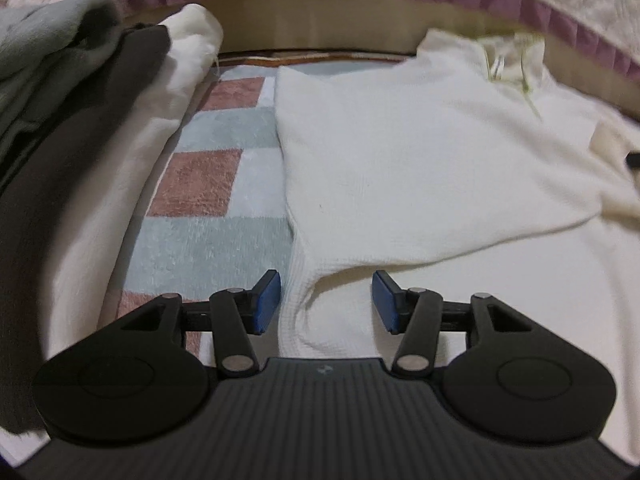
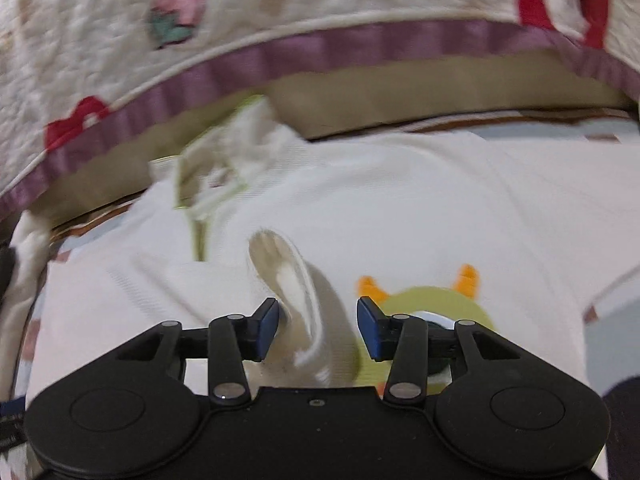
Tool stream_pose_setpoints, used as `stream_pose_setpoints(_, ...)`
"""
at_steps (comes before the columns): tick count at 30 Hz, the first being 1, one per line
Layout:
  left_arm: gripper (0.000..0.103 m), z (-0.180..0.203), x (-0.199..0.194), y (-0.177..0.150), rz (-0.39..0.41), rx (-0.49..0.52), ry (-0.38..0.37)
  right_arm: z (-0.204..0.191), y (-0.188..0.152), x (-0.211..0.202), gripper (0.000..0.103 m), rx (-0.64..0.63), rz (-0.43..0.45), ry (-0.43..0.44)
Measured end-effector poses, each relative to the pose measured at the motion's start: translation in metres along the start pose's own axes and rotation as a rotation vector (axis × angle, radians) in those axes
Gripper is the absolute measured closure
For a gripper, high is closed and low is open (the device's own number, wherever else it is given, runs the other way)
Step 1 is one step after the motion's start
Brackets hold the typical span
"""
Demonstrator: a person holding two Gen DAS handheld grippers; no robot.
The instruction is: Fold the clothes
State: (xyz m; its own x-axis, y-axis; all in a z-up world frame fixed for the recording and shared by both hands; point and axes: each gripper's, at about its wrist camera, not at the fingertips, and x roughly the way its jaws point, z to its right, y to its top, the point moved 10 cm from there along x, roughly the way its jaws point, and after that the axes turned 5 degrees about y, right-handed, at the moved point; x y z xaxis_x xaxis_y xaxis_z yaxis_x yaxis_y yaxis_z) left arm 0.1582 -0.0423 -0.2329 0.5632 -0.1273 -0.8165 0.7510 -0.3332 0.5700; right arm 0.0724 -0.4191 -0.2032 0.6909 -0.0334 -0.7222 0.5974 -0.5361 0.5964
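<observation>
A cream white knit top [image 1: 420, 152] lies spread on a checked rug, collar at the far end, one side folded over the body. My left gripper [image 1: 326, 302] is open, low over the top's near left edge, where a sleeve fold [image 1: 320, 296] lies between the blue pads [image 1: 266, 300] without being pinched. In the right wrist view the same top [image 2: 400, 208] shows a green and orange cartoon print [image 2: 436, 300]. My right gripper [image 2: 318, 328] is open, with a sleeve cuff [image 2: 304, 300] standing up between the fingers, beside the left pad.
A pile of grey, dark and white clothes [image 1: 80, 120] lies on the left. The pink and pale blue checked rug [image 1: 208, 208] shows between the pile and the top. A quilted bed cover with a purple ruffle [image 2: 280, 56] hangs along the far side.
</observation>
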Motion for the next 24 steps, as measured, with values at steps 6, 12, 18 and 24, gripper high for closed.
stream_pose_setpoints(6, 0.057, 0.000, 0.003, 0.001, -0.007, -0.011, -0.015, 0.015, 0.001, 0.000, 0.042, 0.113, -0.016, 0.146)
stream_pose_setpoints(12, 0.096, -0.013, 0.003, 0.007, 0.023, -0.004, 0.050, 0.022, 0.005, 0.008, 0.038, 0.157, -0.026, 0.173)
stream_pose_setpoints(18, 0.096, -0.024, 0.001, 0.004, 0.013, -0.042, 0.037, 0.004, 0.015, 0.038, 0.038, -0.031, -0.004, 0.122)
stream_pose_setpoints(24, 0.096, -0.024, 0.003, 0.000, -0.001, -0.030, 0.049, -0.037, 0.069, -0.001, 0.093, -0.265, 0.186, 0.162)
